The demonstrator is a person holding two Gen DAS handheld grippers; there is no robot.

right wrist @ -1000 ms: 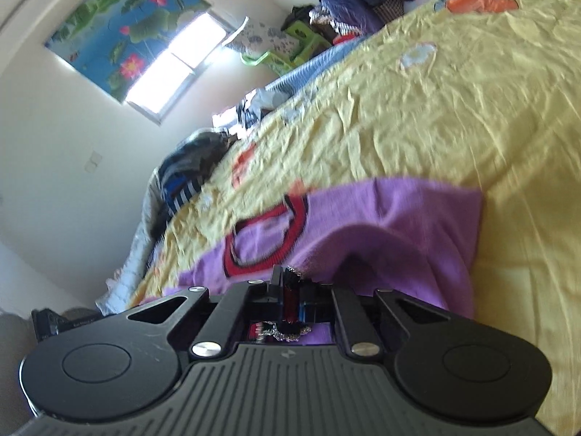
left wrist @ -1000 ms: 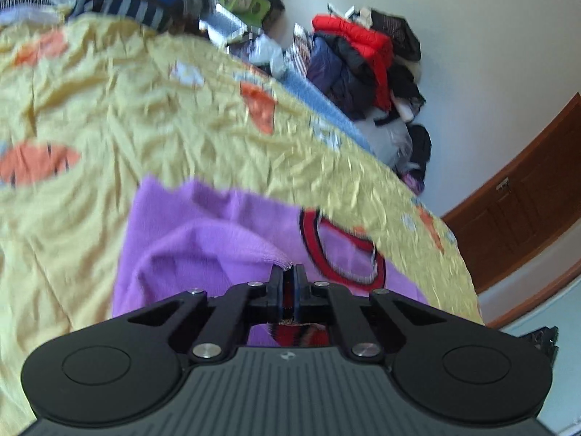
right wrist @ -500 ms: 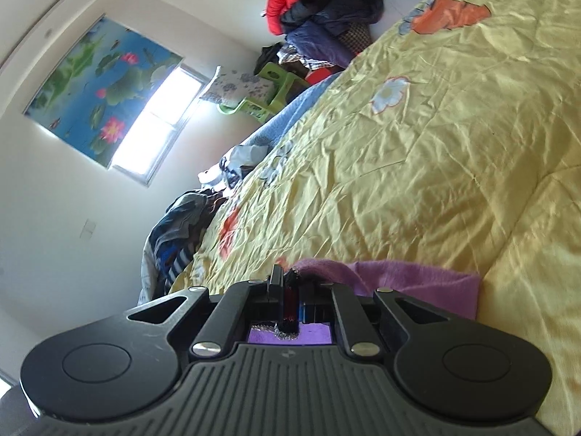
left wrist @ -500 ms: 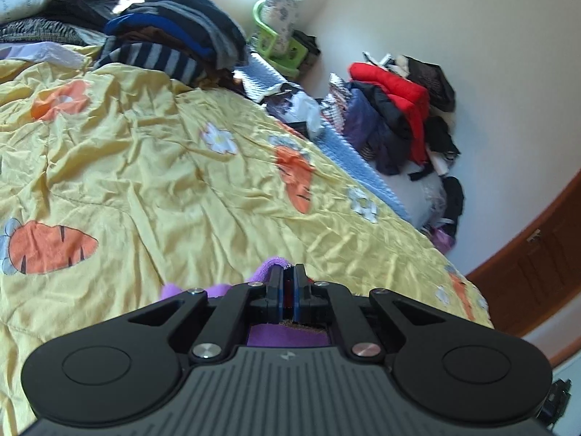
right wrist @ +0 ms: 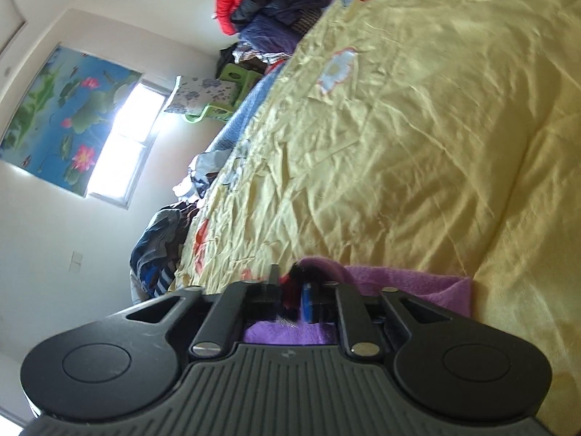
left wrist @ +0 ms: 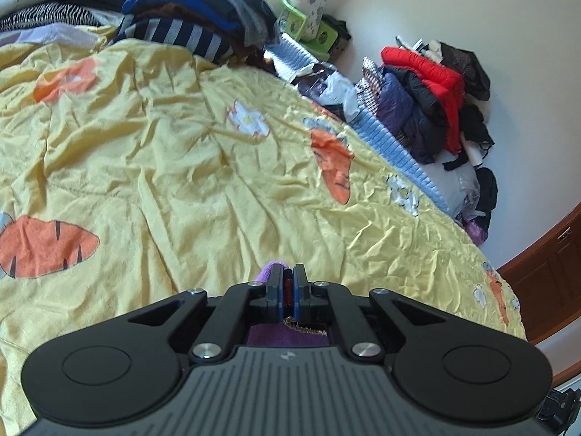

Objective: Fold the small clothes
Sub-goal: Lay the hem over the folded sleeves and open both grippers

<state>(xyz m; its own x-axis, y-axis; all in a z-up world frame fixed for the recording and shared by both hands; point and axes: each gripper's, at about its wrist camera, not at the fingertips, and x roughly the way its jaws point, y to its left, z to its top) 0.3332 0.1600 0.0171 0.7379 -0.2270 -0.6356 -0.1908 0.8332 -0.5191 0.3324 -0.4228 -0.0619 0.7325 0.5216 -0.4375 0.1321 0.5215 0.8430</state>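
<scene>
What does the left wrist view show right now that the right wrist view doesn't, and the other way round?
Only the left wrist view: the left gripper, jaws shut on a fold of the purple garment; an orange carrot print; a brown wooden door.

Only the right wrist view: the right gripper, whose jaws have just been opening, with red and black trim of the garment between them; a window and a lotus picture.

Both: the yellow quilt, the garment, the red jacket pile and a green stool.
</scene>
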